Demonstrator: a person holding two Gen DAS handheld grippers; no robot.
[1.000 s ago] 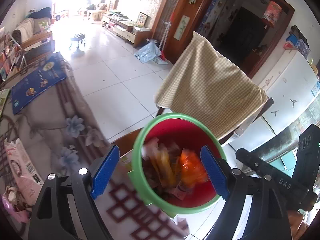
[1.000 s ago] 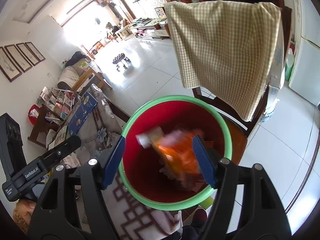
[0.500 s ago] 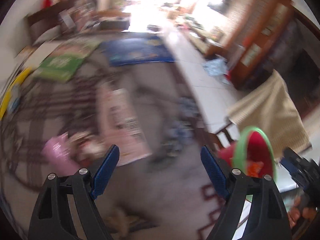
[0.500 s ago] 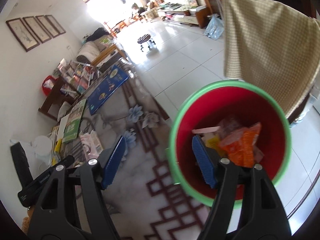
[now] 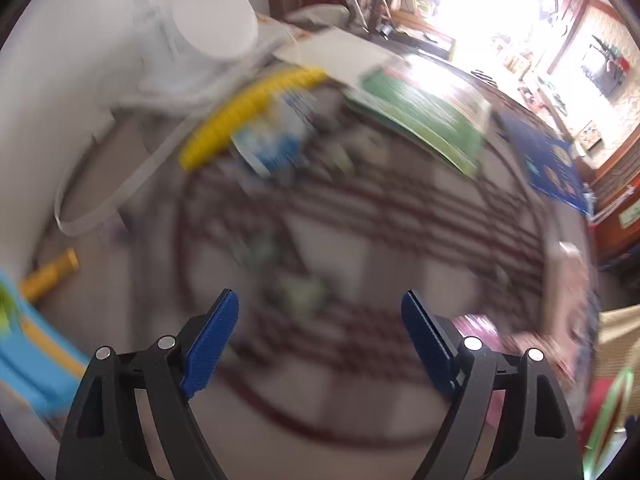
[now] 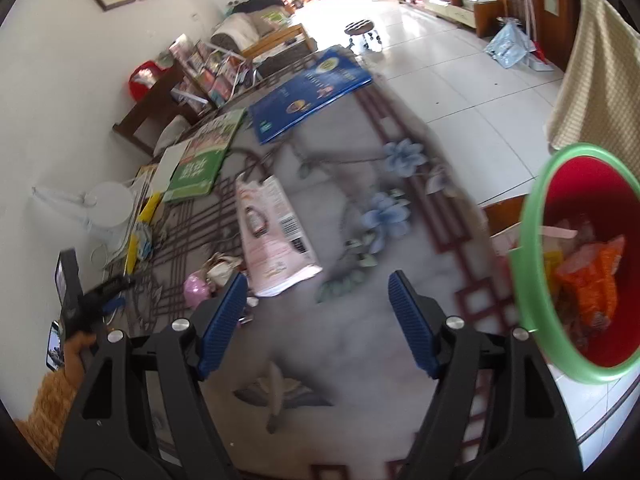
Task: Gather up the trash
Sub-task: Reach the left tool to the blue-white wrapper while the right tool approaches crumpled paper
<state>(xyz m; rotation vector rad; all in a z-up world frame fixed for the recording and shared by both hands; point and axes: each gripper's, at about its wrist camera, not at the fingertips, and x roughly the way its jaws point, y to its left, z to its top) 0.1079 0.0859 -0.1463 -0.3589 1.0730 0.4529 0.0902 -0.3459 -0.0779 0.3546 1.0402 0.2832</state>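
Step in hand, by my read: between drops, both claws empty and hunting the next piece of trash. Left claw (image 5: 320,336) is spread wide with nothing between its fingers, over the patterned tabletop (image 5: 400,216); that view is badly blurred. Right claw (image 6: 314,320) is also spread and empty.

Landmark is the green-rimmed red bin (image 6: 532,280): it holds orange and yellow wrappers and sits off the tabletop edge. Remaining trash lies well apart from the bin across the tabletop: a pink packet (image 6: 272,236), and beyond it a pink wad (image 6: 196,290) touching crumpled paper (image 6: 222,268).

Next move probably calls for dropping a claw onto the wad or paper, pinching it, and carrying it back to the bin.

Writing: the green book (image 6: 202,164) farther from the bin shows large white characters, unreadable here; the blue book (image 6: 308,88) has print too small to read.
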